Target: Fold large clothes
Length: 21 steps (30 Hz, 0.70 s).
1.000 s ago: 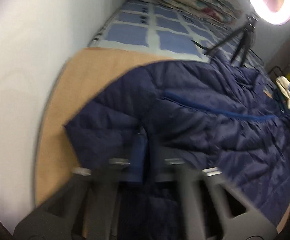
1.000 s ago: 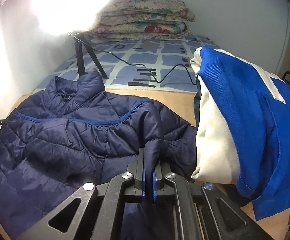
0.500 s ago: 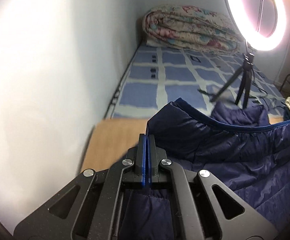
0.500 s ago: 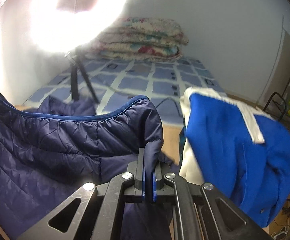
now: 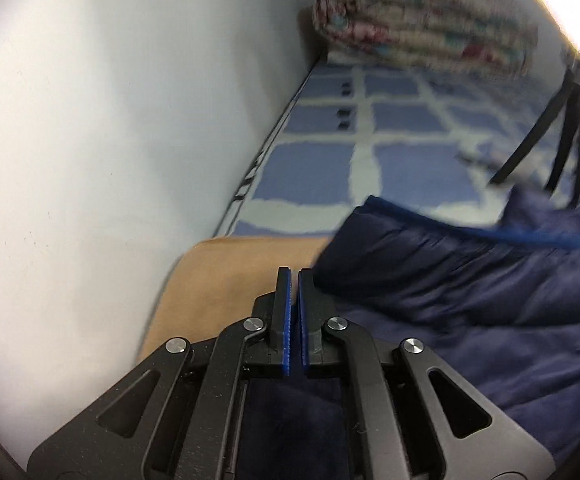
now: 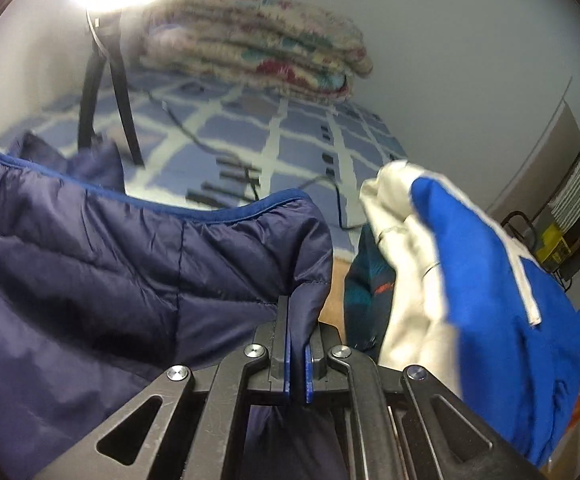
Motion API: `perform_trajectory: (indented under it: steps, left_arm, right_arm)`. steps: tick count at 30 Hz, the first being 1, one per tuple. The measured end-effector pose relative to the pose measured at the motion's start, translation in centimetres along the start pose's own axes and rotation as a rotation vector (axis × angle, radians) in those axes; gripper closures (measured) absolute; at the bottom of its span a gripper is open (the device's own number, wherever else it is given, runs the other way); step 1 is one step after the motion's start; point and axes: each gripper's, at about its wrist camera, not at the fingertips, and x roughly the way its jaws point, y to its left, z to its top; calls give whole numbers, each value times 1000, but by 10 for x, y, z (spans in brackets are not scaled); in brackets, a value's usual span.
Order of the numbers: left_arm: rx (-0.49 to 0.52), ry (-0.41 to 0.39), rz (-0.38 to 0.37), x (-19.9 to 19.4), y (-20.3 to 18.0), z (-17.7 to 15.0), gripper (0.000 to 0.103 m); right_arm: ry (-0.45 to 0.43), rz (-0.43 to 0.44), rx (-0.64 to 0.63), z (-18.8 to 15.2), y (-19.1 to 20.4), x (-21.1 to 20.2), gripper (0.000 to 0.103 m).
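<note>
Since the earlier frame my left gripper (image 5: 294, 280) seems to have let the navy jacket (image 6: 130, 272) slip, jaws nearly closed and empty, while my right gripper (image 6: 297, 320) clamps its hem.

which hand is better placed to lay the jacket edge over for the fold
Right, probably. The right fingers are clamped on a corner of the jacket and hold it up. The left fingers show no cloth between them, and the jacket's edge lies beside them.

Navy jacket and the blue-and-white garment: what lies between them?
Right wrist view: a strip of bare tan tabletop separates the navy jacket from the blue-and-white garment, beside a dark teal cloth.
</note>
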Motion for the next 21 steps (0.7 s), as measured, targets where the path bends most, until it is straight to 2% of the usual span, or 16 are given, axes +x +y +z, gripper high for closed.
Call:
perform_trajectory:
  steps: [2, 3, 5, 6, 7, 8, 11, 13, 16, 18, 19, 21]
  left_arm:
    - [-3, 2, 33, -1, 4, -2, 79]
    - [-25, -19, 35, -7, 10, -2, 77]
    - [-63, -58, 11, -24, 18, -1, 77]
    - [-71, -84, -31, -41, 18, -1, 77]
    - [-65, -96, -67, -52, 17, -1, 77]
    - [-46, -109, -136, -70, 10, -4, 77]
    - [44, -100, -312, -108, -27, -20, 77]
    - [142, -94, -362, -124, -64, -32, 77]
    - [206, -88, -400, -128, -114, -40, 77]
    - [201, -62, -418, -120, -143, -40, 77]
    - [204, -56, -410, -115, -155, -42, 77]
    - [239, -67, -345, -105, -178, -47, 77]
  right_arm:
    - [32, -6, -13, -3, 3, 9, 100]
    - [44, -12, -19, -3, 4, 11, 99]
    - [49, -3, -25, -3, 3, 7, 88]
    - [38, -5, -28, -2, 1, 0, 78]
    - [20, -3, -26, -2, -1, -8, 75]
    - [3, 12, -15, -2, -5, -17, 74]
    - [-43, 131, 91, -12, -18, -56, 70]
    - [-59, 219, 160, -30, -22, -86, 67]
    - [-46, 319, 217, -69, -14, -122, 67]
    - [-51, 326, 190, -94, -2, -143, 67]
    - [-54, 311, 157, -108, 6, -152, 67]
    - [-46, 300, 96, -128, 20, -161, 67]
